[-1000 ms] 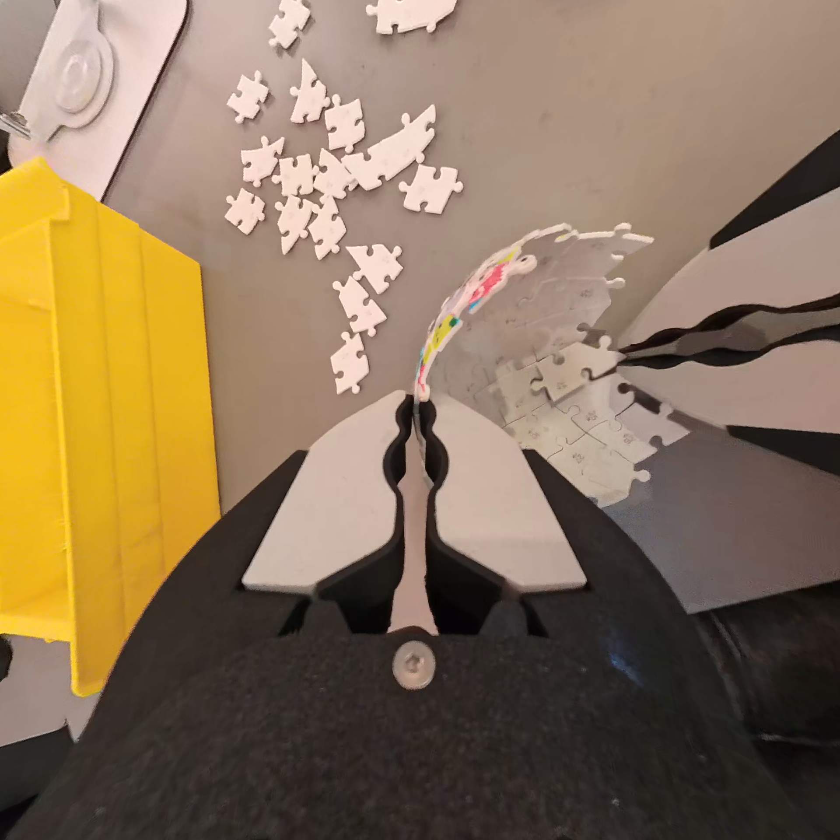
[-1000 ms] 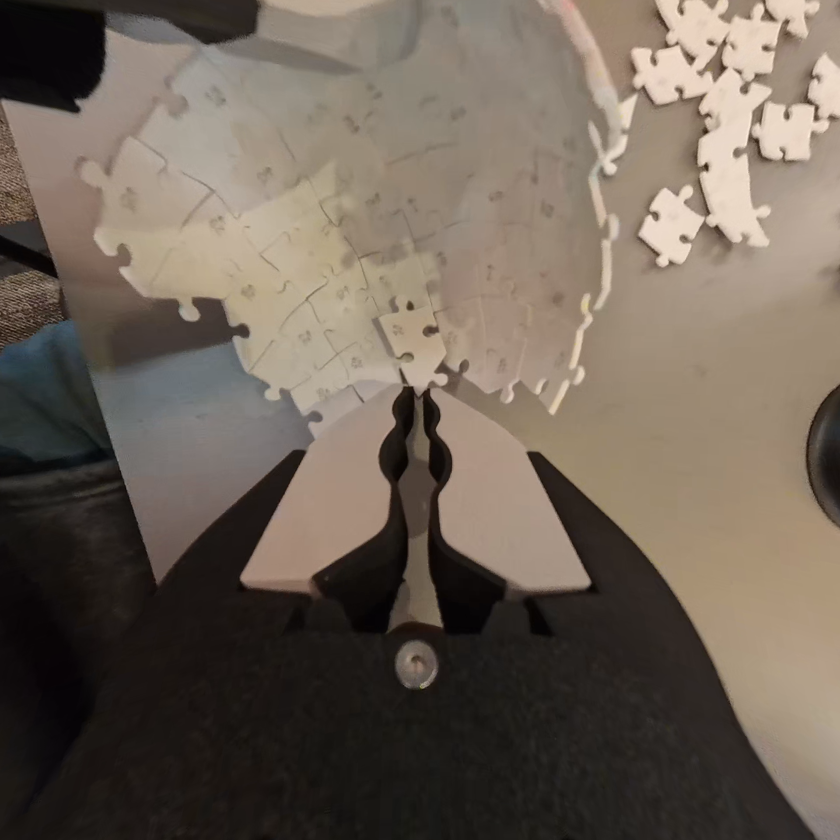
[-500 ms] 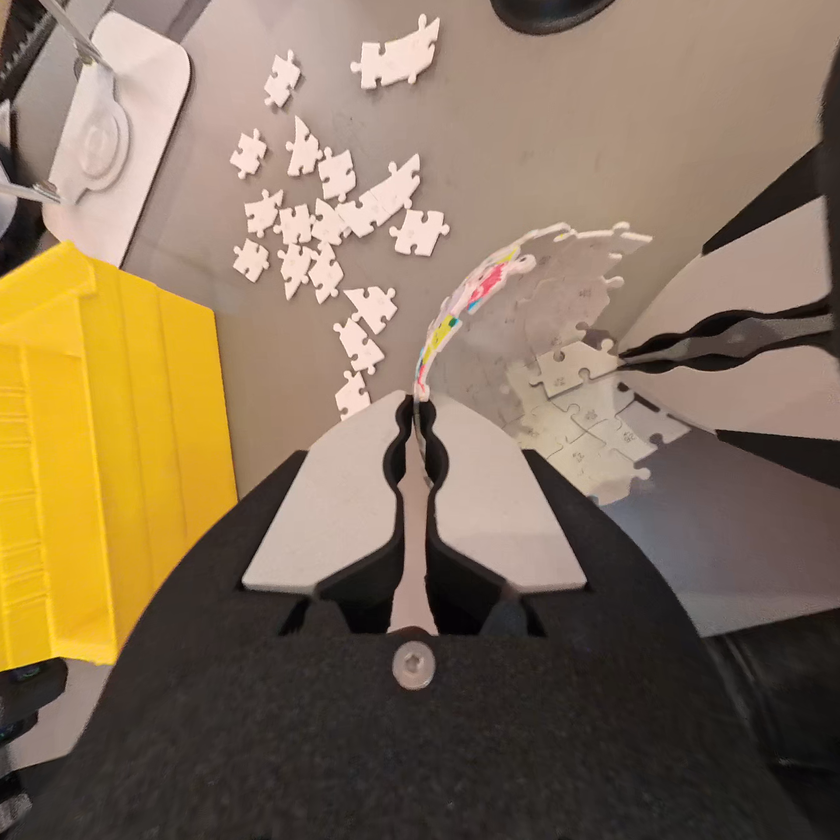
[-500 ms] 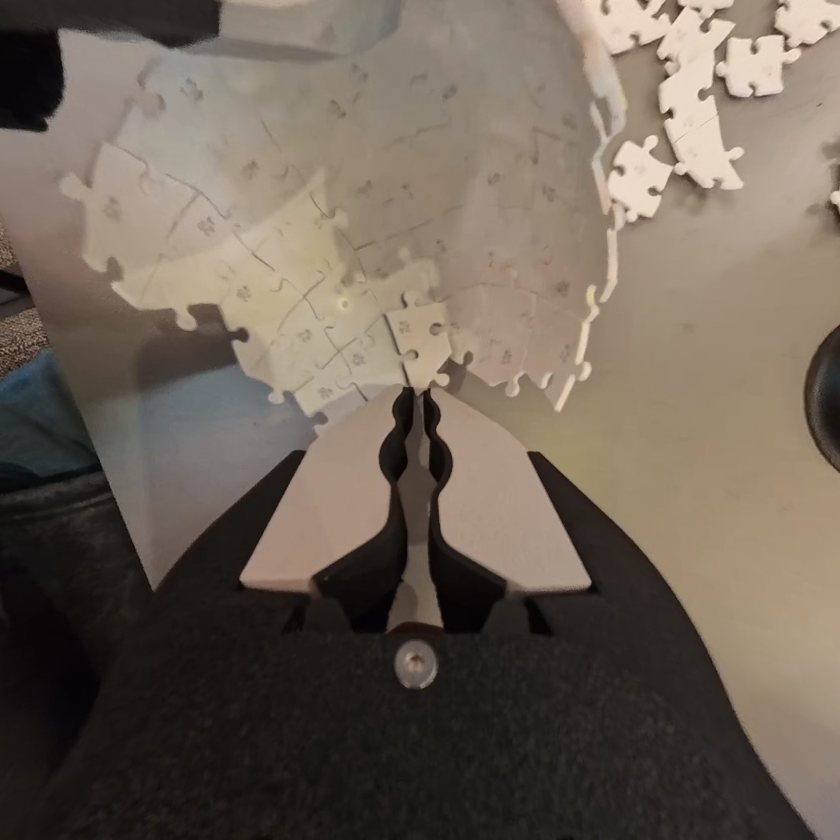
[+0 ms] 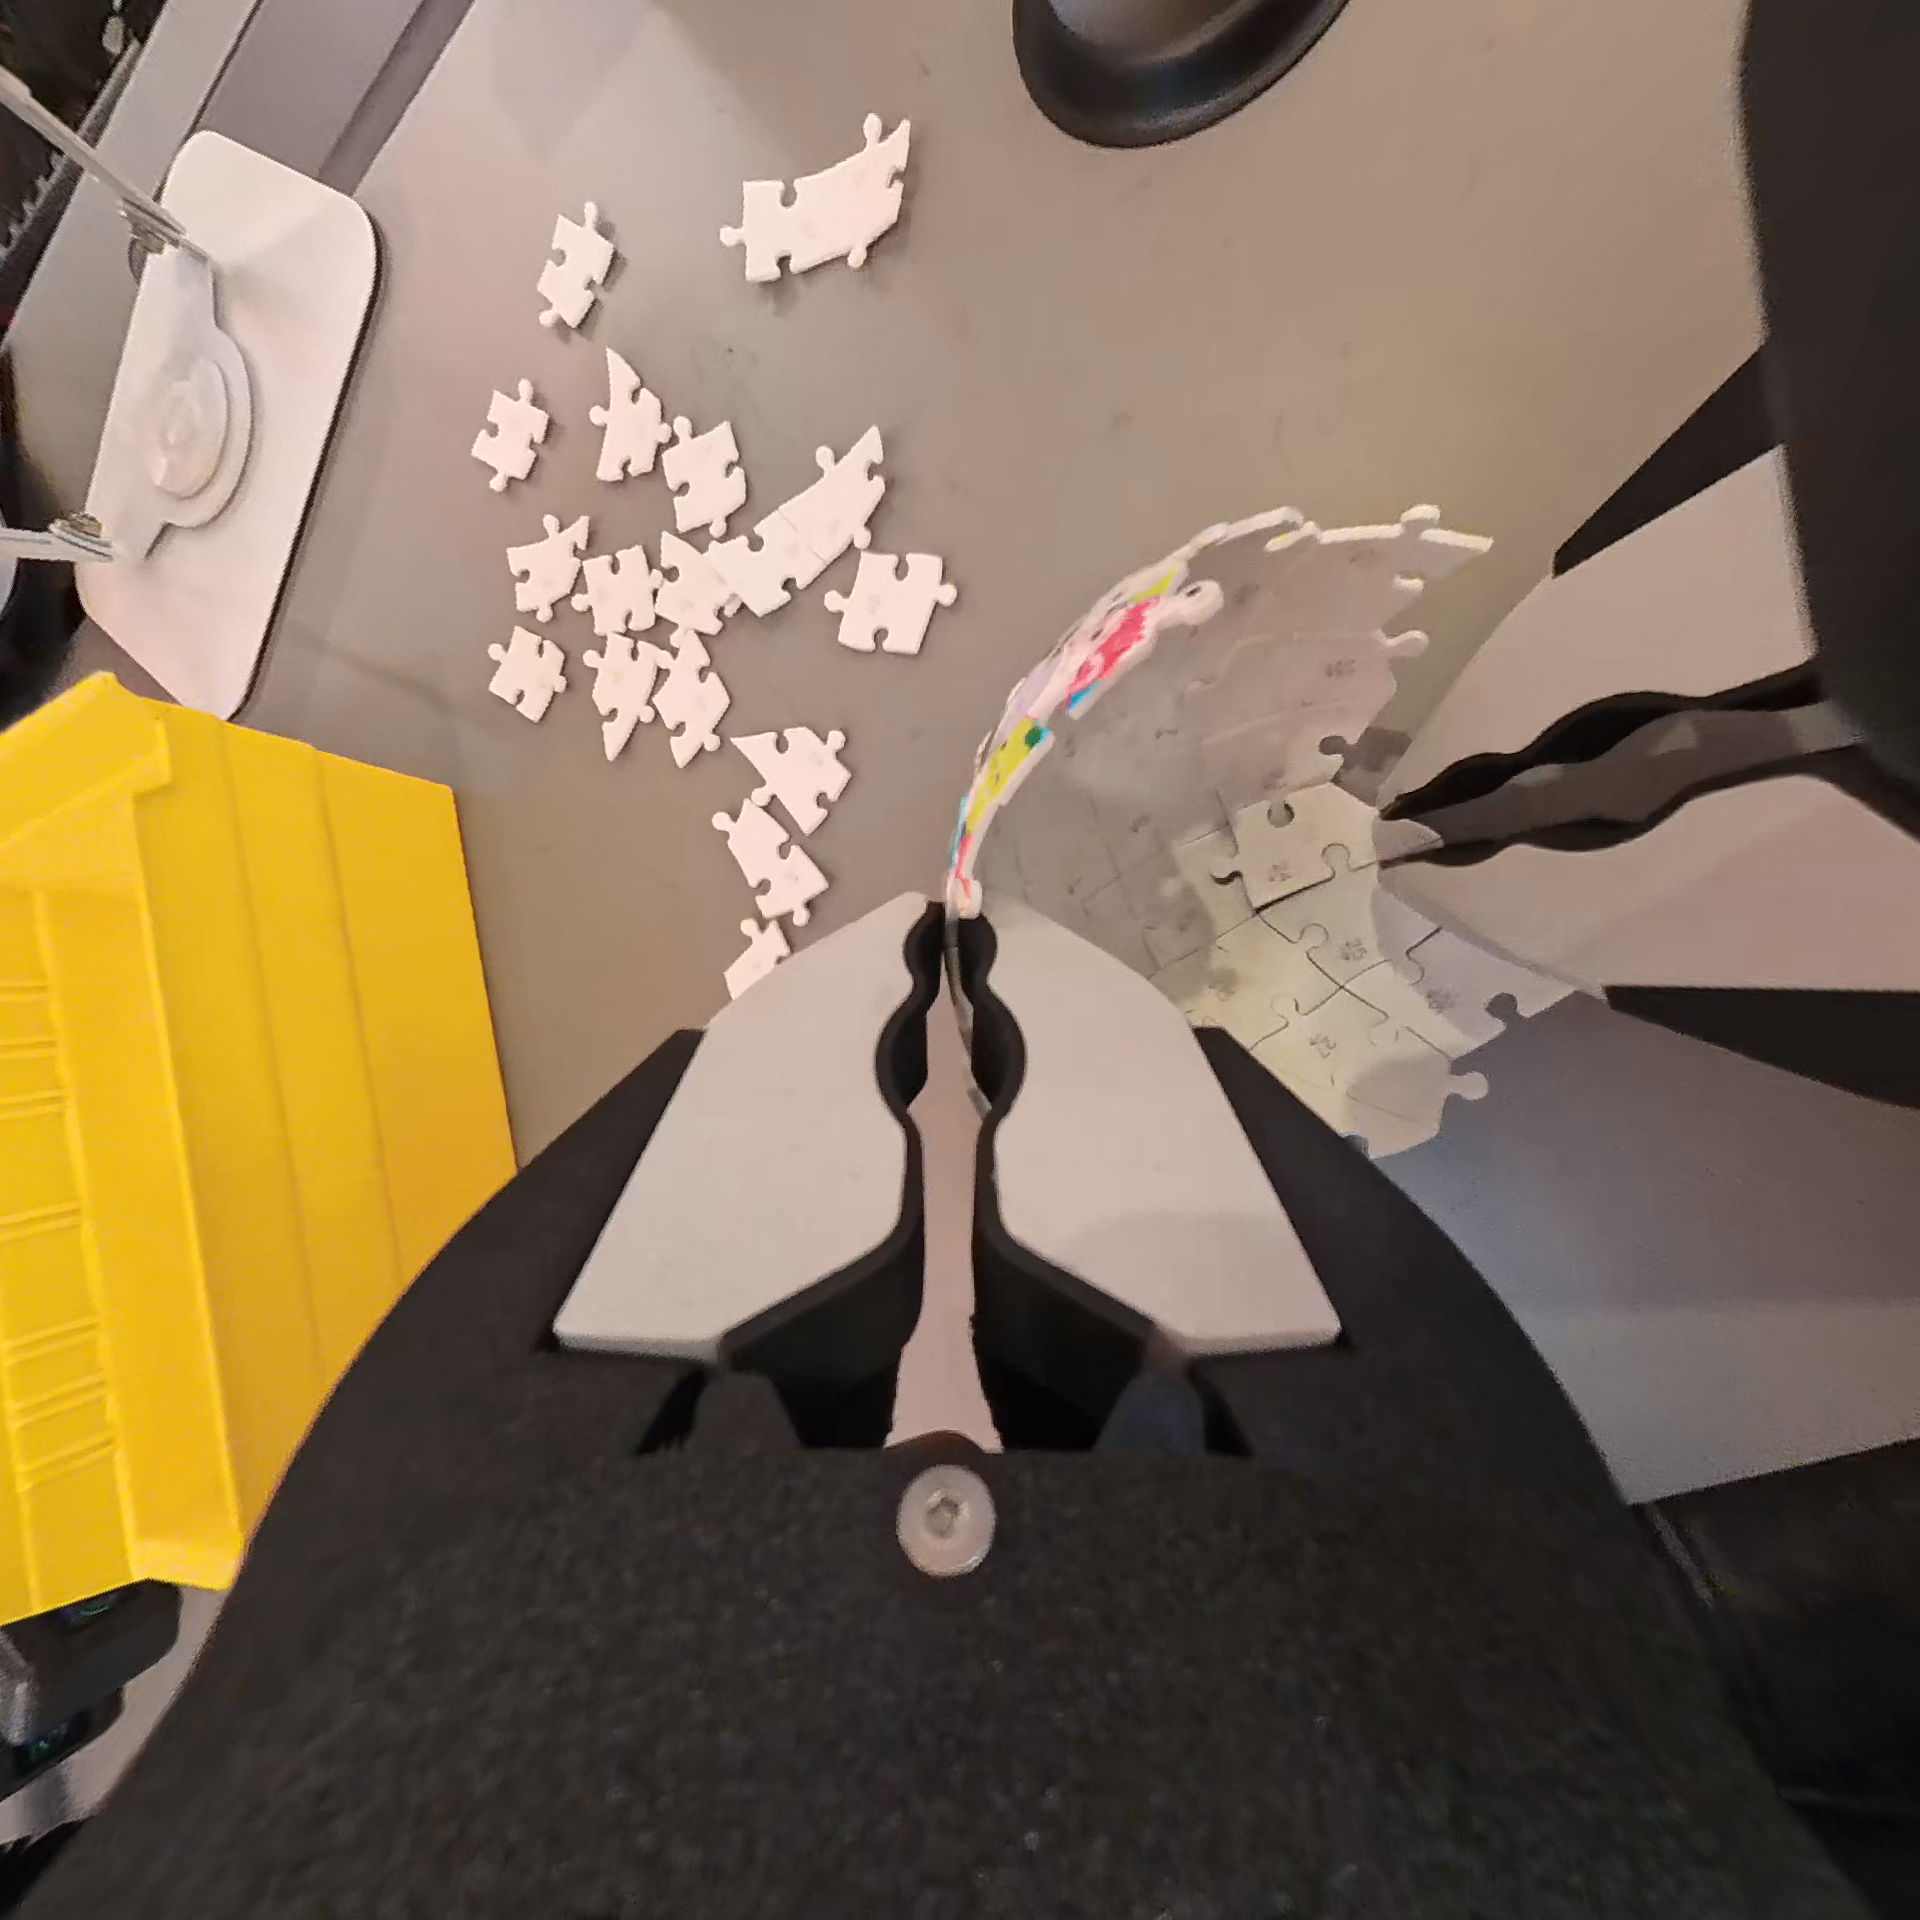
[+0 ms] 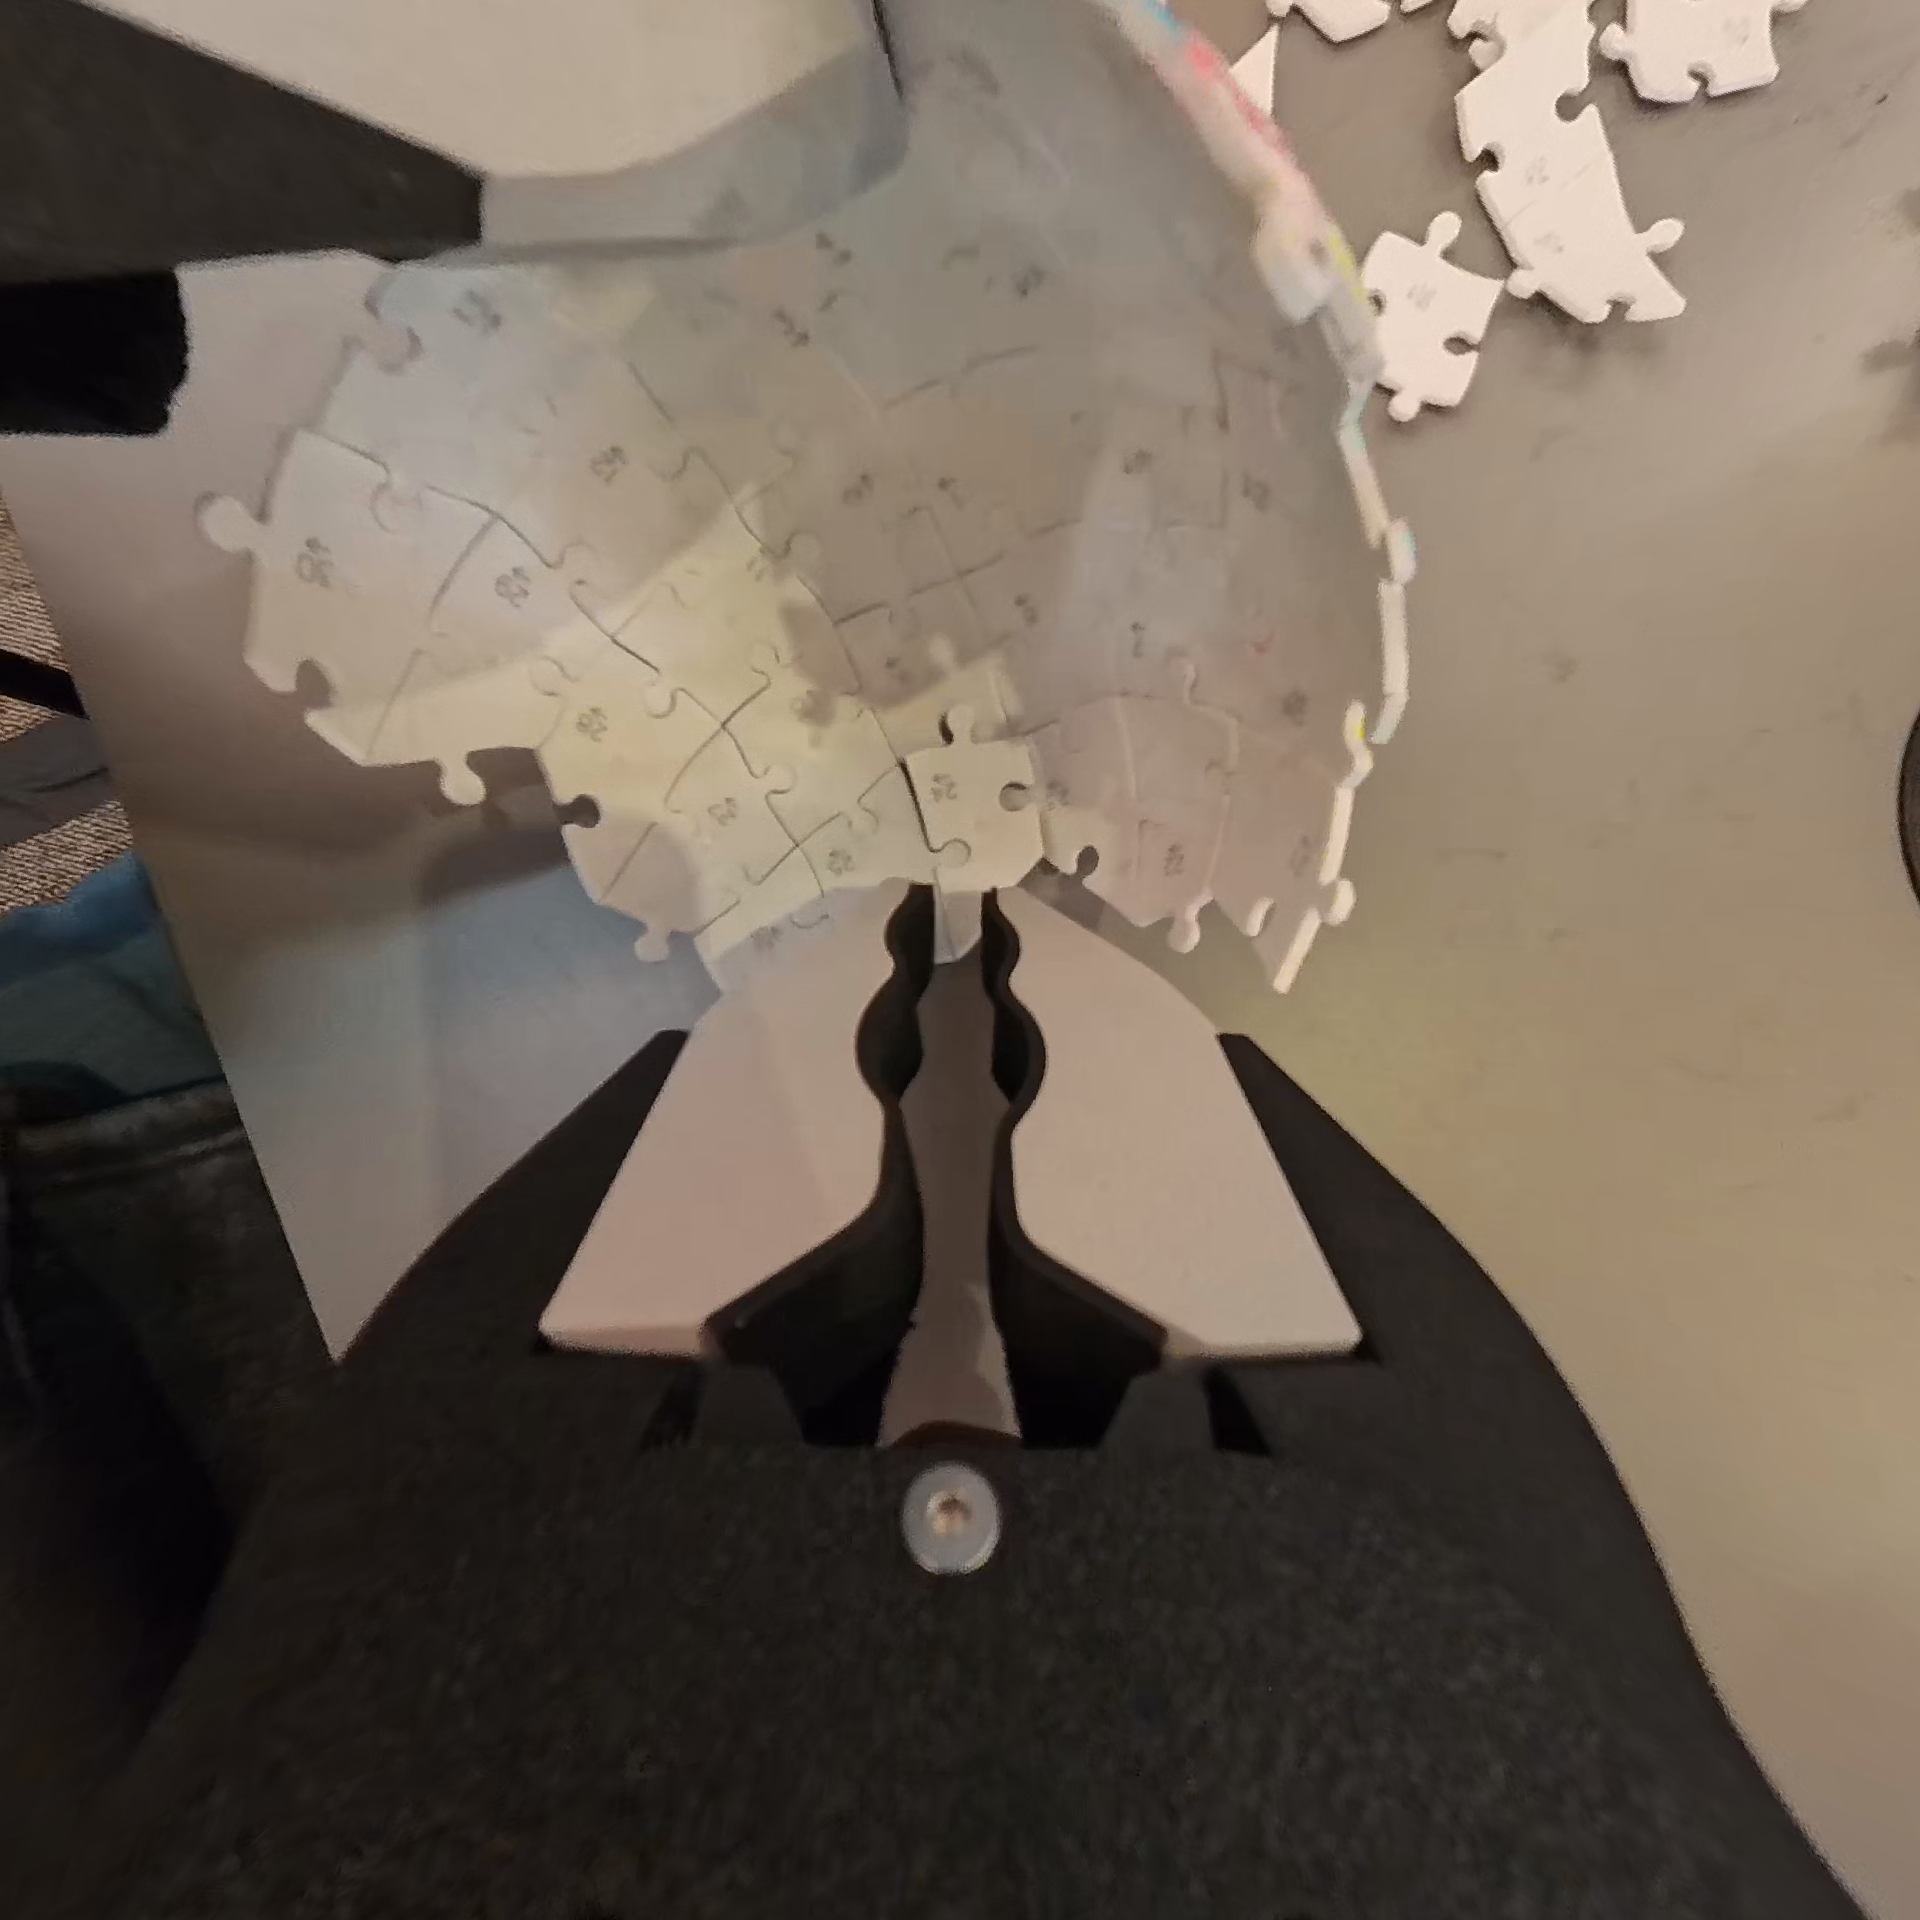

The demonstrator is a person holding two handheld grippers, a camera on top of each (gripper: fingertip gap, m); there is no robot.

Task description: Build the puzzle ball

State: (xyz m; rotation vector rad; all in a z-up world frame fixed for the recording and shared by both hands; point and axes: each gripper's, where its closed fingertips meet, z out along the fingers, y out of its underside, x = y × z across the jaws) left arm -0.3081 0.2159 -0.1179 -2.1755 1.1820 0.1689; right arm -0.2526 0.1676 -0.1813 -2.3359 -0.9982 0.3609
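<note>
Left wrist view, both hand-held grippers (image 5: 951,914) (image 6: 951,904) clamping puzzle shell (image 5: 1226,748), loose pieces (image 5: 665,603), yellow bin (image 5: 208,1091) nearby.

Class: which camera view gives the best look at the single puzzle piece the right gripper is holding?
The right wrist view: the piece faces the camera just beyond the right gripper, against the shell's inner side. The left wrist view shows the same piece smaller and off to the side.

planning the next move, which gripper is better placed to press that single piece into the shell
Right. The right gripper is shut on the single piece at the gap in the puzzle shell. The left gripper is shut on the shell's rim, steadying it.
</note>
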